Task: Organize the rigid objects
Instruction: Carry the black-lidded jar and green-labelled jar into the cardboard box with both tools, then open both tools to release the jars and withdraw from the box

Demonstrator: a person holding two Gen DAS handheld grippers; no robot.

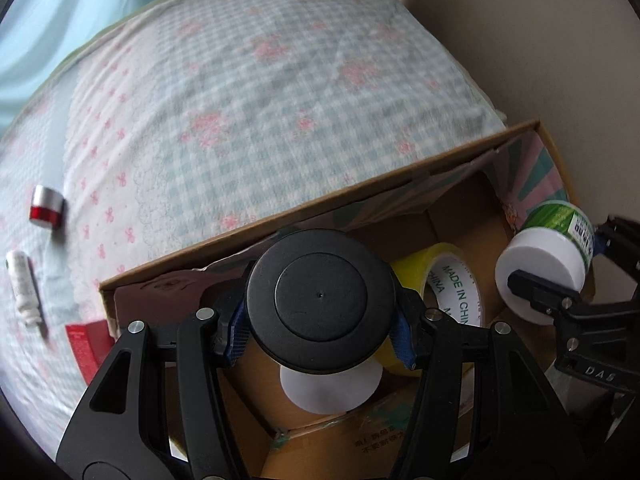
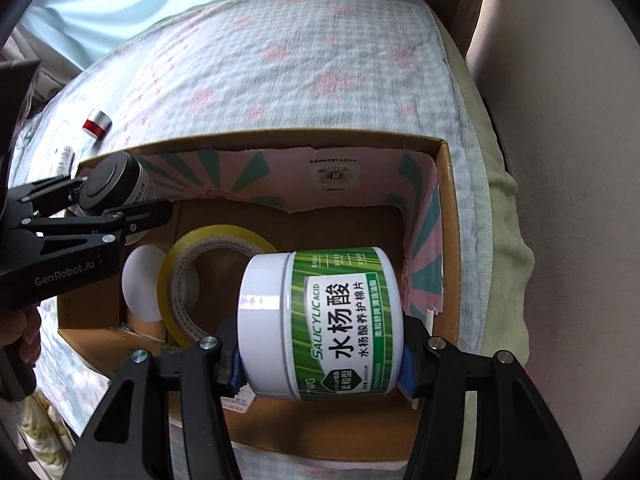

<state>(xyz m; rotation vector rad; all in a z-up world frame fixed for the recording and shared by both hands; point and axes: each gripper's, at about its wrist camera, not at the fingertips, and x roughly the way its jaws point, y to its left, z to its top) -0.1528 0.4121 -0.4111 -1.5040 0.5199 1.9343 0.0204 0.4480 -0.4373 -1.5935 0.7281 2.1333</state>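
The black-lidded jar (image 1: 320, 300) hides its own body and part of the white disc (image 1: 330, 390) at six o'clock. The red packet (image 1: 86, 344) sits half behind the cardboard box (image 1: 280, 216). Bedspread (image 1: 240, 80) print is blurred; the white tube (image 1: 24, 288) lettering is unreadable.

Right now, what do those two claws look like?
Both are black plastic with triangular cut-outs, silver round bolts and blue ribbed pads. The left claw shows white "GenRobot.AI" lettering in the right wrist view. The right claw looks the same, and its body shows "DAS" lettering.

"SALICYLIC ACID" on green jar (image 2: 320, 320); "MADE IN CHINA" inside tape roll (image 1: 448, 288); "GenRobot.AI" on left claw (image 2: 108, 200).
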